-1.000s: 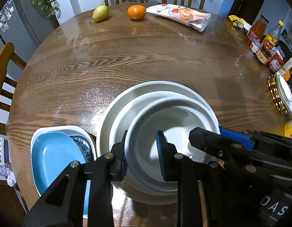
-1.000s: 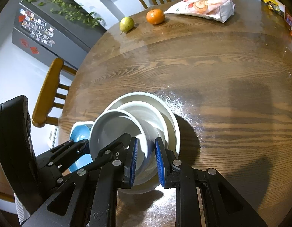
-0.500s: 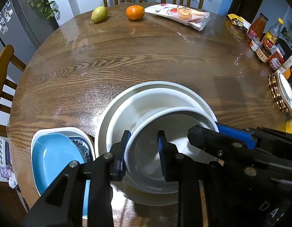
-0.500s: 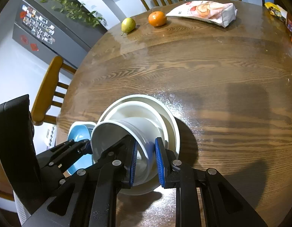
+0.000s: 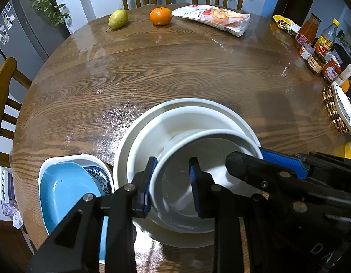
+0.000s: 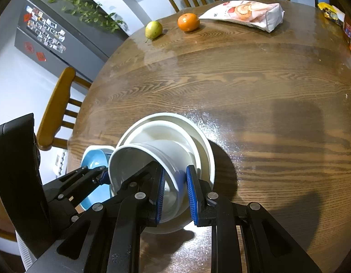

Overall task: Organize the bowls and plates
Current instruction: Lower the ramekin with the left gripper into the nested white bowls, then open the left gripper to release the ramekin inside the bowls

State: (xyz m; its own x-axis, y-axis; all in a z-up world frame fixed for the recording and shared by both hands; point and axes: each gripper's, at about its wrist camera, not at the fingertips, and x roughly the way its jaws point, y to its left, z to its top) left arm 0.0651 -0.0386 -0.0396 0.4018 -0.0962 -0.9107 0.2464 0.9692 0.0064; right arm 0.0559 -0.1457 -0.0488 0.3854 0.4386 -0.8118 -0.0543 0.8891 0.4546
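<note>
Both grippers hold a white bowl (image 5: 211, 147) (image 6: 130, 166) by opposite sides of its rim, tilted above a stack of a white deep plate (image 5: 152, 134) on a large white plate (image 5: 175, 103) (image 6: 205, 145). My left gripper (image 5: 172, 188) is shut on the bowl's left rim. My right gripper (image 6: 175, 195) is shut on the bowl's right wall, and its blue pad (image 5: 280, 161) shows in the left wrist view. The left gripper's fingers (image 6: 95, 175) show at the left of the right wrist view.
A blue dish (image 5: 61, 188) (image 6: 93, 159) sits in a white patterned dish left of the stack, near the table edge. A pear (image 5: 117, 19), an orange (image 5: 160, 16) and a snack bag (image 5: 214, 19) lie at the far side. Jars and bottles (image 5: 316, 45) and a beaded trivet (image 5: 332, 111) line the right edge. Chairs stand around.
The white bowl lay flat in the stack a second ago; it has tipped up, its far rim lifted clear of the plates. Both grippers kept their grip and place.
</note>
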